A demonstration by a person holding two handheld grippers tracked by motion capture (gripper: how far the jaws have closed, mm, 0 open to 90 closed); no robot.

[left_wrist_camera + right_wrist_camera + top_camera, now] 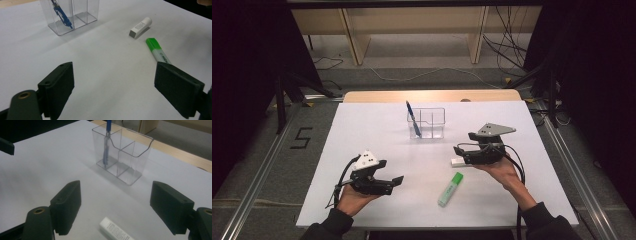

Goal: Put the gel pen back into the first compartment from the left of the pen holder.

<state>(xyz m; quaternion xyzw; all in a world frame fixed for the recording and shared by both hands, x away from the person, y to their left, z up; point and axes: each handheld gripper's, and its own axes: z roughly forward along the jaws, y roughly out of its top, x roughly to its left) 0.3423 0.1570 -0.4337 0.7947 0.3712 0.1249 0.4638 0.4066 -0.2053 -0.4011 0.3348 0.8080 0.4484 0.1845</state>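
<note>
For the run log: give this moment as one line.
left gripper open, empty | right gripper open over white tube | highlighter on table | pen in holder

Lab – black curtains (242, 60), floor cables (507, 50), metal rails (257, 180).

Dark sleeves, black left gripper (397, 180) and right gripper (458, 150), grey three-cornered plates, trailing black cables

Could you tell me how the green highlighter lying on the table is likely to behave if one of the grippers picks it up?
The green plastic highlighter looks stiff and probably light, so the open jaws of the left hand-held gripper should lift it easily. Its smooth barrel may slip slightly. Its flattish cap suggests it is unlikely to roll on the white table.
</note>
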